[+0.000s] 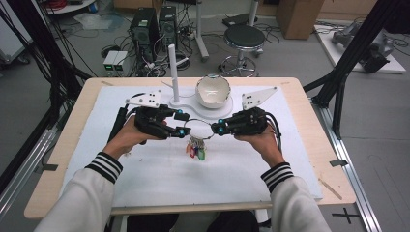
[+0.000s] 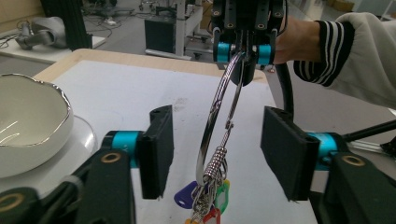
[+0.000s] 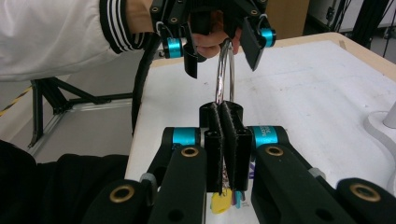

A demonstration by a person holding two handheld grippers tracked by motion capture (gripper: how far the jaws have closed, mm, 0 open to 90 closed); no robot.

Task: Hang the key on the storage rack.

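I'm seeing a grey floor point(image 1: 300, 53) lying beyond the wooden table point(image 1: 309, 116), with a black stool point(image 1: 244, 38), computer towers point(image 1: 154, 29) and cardboard boxes point(image 1: 300, 17) standing there

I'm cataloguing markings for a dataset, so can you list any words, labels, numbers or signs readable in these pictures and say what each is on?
None can be read with certainty.
Right gripper: dark print on its cyan collar, too small and blurred to read.
Coloured key tags hanging from the metal ring: no lettering legible.
White bowl: no marking visible.
Black cross marked on the floor: a sign, not text.
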